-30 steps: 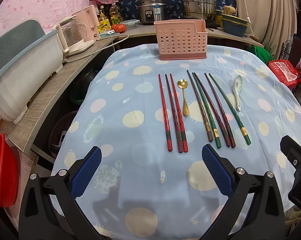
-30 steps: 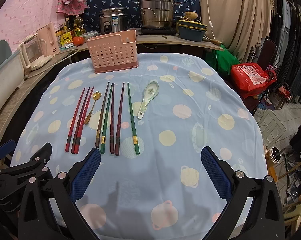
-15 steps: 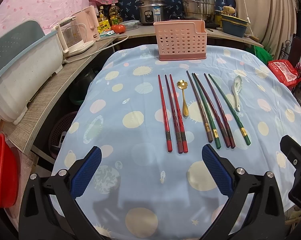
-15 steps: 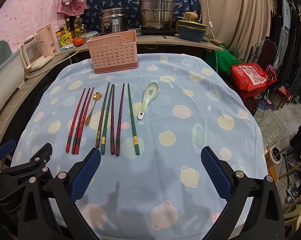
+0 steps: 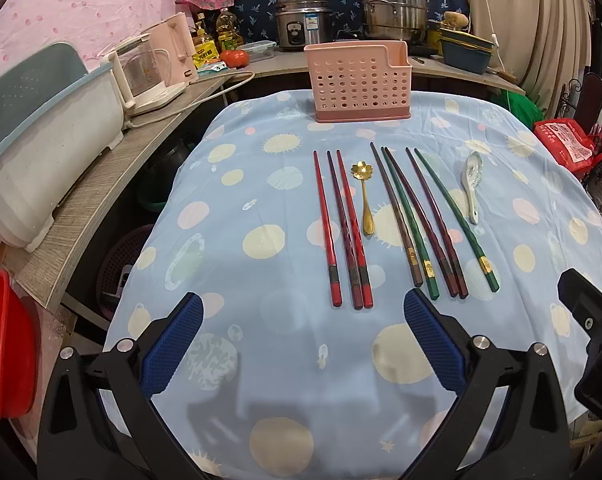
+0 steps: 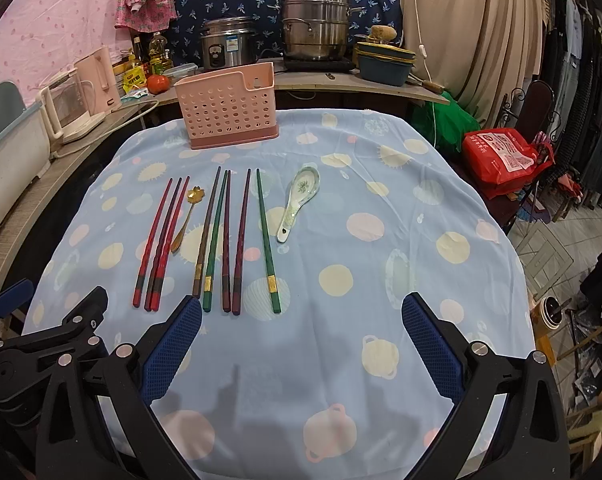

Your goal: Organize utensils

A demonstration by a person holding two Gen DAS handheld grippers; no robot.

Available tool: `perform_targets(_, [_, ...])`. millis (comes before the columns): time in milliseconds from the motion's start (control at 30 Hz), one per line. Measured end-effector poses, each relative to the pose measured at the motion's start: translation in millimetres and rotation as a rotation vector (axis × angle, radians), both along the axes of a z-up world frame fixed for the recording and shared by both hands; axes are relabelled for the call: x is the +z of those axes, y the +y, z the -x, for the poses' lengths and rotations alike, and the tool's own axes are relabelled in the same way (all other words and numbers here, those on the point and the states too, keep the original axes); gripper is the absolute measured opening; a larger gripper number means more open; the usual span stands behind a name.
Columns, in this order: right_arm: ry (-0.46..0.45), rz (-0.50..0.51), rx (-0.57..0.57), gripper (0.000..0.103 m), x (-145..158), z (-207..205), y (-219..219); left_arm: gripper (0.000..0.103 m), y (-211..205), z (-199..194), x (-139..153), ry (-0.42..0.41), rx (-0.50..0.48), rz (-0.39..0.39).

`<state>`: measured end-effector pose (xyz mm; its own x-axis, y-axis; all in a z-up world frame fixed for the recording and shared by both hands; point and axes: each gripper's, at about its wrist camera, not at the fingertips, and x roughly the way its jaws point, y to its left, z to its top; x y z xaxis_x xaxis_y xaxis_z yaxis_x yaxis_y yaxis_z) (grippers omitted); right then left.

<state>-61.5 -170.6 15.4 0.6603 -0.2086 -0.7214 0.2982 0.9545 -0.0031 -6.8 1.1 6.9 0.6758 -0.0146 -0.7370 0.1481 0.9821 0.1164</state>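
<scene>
A pink perforated utensil holder (image 5: pixel 358 82) (image 6: pixel 228 111) stands at the far side of the table. In front of it lie three red chopsticks (image 5: pixel 343 226) (image 6: pixel 161 240), a gold spoon (image 5: pixel 364 196) (image 6: pixel 185 216), several brown, green and maroon chopsticks (image 5: pixel 429 220) (image 6: pixel 229 240), and a white ceramic spoon (image 5: pixel 472 184) (image 6: pixel 299 202). My left gripper (image 5: pixel 303 344) is open and empty, near the chopsticks' near ends. My right gripper (image 6: pixel 301 344) is open and empty, low at the near edge, right of the chopsticks.
The round table has a blue dotted cloth (image 5: pixel 261 240) (image 6: pixel 381 260). A wooden counter (image 5: pixel 81 200) with a kettle (image 5: pixel 153 68) runs along the left. Pots (image 6: pixel 315 28) stand behind. A red bag (image 6: pixel 501 156) lies to the right. A red basin (image 5: pixel 5 344) sits low left.
</scene>
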Motion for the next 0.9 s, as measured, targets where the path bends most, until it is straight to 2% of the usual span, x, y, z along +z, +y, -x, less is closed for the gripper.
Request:
perform_targets(433, [0.011,-0.019,-0.021,0.096,-3,-8,-10,0.096,3,-15,-6,0.026,-0.003,0.012])
perform_targets(900, [0.066,-0.048,-0.051,0.096,-35,-48,-40,0.096,18,-61,-37,0.101,0.039,0.019])
